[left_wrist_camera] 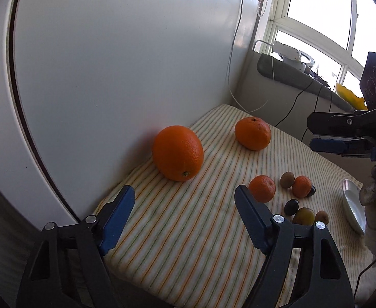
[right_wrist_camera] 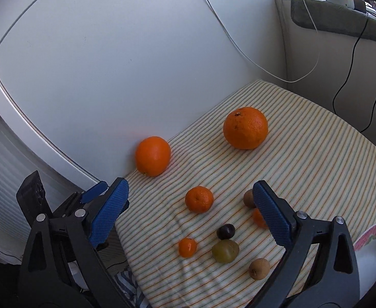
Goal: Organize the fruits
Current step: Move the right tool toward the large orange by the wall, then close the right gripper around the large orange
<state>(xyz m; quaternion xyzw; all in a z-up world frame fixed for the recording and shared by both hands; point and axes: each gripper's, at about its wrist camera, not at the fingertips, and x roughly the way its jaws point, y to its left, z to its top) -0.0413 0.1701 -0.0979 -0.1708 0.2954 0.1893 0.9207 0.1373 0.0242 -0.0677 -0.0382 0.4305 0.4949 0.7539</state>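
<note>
Two large oranges lie on a striped cloth [left_wrist_camera: 188,225]: one by the white wall [left_wrist_camera: 177,152] [right_wrist_camera: 152,156], one farther back [left_wrist_camera: 252,133] [right_wrist_camera: 245,127]. A mandarin [left_wrist_camera: 262,188] [right_wrist_camera: 199,199], a second mandarin [left_wrist_camera: 301,186], a tiny orange fruit [right_wrist_camera: 187,247], a dark plum [right_wrist_camera: 225,231], a green grape-like fruit [right_wrist_camera: 225,250] and brown fruits [right_wrist_camera: 259,268] [left_wrist_camera: 287,179] lie in a cluster. My left gripper [left_wrist_camera: 185,196] is open and empty, near the wall-side orange. My right gripper [right_wrist_camera: 190,197] is open and empty above the cluster; it also shows in the left wrist view [left_wrist_camera: 313,132].
A white plate [left_wrist_camera: 353,209] [right_wrist_camera: 375,251] sits at the cloth's right edge. A white wall [left_wrist_camera: 111,64] stands close behind the fruit. Cables [right_wrist_camera: 352,59] hang at the back right, under a grey ledge [right_wrist_camera: 336,18] and a window.
</note>
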